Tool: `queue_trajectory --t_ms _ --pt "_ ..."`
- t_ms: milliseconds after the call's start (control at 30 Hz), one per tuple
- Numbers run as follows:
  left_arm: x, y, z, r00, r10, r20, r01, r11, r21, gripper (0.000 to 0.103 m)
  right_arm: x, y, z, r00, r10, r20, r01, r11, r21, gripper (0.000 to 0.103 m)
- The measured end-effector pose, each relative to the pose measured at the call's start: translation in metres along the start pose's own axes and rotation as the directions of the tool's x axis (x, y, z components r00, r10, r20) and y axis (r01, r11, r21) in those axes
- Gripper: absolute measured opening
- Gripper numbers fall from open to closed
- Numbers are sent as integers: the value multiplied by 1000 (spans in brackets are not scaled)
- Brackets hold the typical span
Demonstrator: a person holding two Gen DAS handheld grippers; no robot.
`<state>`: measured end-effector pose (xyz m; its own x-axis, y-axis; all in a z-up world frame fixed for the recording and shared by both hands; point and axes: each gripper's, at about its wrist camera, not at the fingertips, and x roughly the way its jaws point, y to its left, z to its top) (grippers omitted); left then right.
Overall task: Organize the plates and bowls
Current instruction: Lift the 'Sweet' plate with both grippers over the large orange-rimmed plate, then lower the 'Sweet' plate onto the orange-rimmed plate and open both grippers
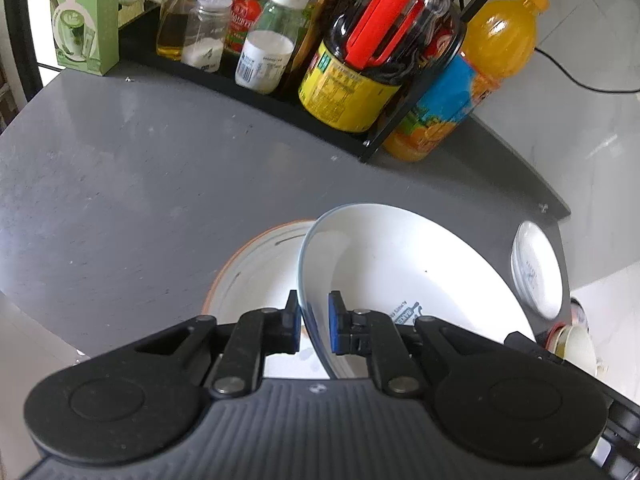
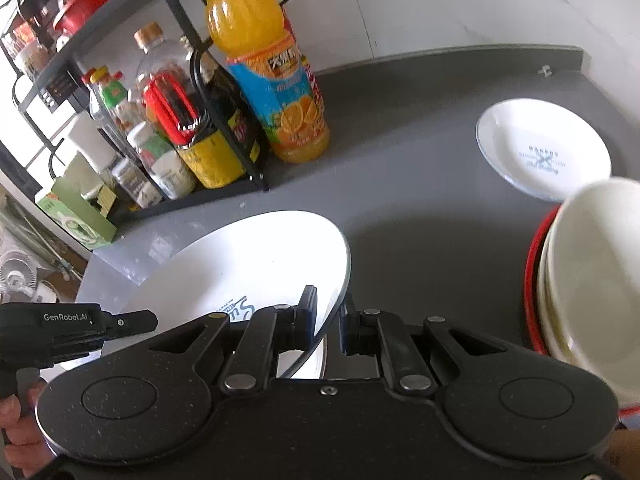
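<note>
- Both grippers' jaws straddled opposite rims of one white plate (image 1: pixel 400 280), narrowly apart; whether the pads actually clamped, I could not tell.
- Left gripper (image 1: pixel 314 326) and right gripper (image 2: pixel 328 320) held it tilted above an orange-rimmed plate (image 1: pixel 248 264) on the grey counter (image 1: pixel 140 168).
- Glazed ceramic likely handled stiff, slippery, breakable; rims suited gripping.
- Stacked bowls (image 2: pixel 592 272) stood nearby.

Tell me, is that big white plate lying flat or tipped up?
Tipped up: the big white plate slants off the grey table, both grippers straddling its rim.
</note>
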<state>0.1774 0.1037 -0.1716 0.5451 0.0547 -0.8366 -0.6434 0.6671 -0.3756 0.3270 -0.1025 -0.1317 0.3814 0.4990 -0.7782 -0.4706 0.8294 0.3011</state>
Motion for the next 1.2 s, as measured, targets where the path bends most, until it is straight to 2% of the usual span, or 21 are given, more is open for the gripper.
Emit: queue_trajectory --t_ms 600,867,1200 --pt "11 33 -9 997 -20 -69 27 995 96 11 0 31 -44 994 -105 -33 106 994 37 11" --pt "16 38 -15 997 -5 -76 16 989 148 12 0 40 -57 991 -131 -40 132 991 25 12" --pt "21 35 -16 998 5 -64 9 976 218 14 8 41 -70 986 -143 -89 144 989 12 12"
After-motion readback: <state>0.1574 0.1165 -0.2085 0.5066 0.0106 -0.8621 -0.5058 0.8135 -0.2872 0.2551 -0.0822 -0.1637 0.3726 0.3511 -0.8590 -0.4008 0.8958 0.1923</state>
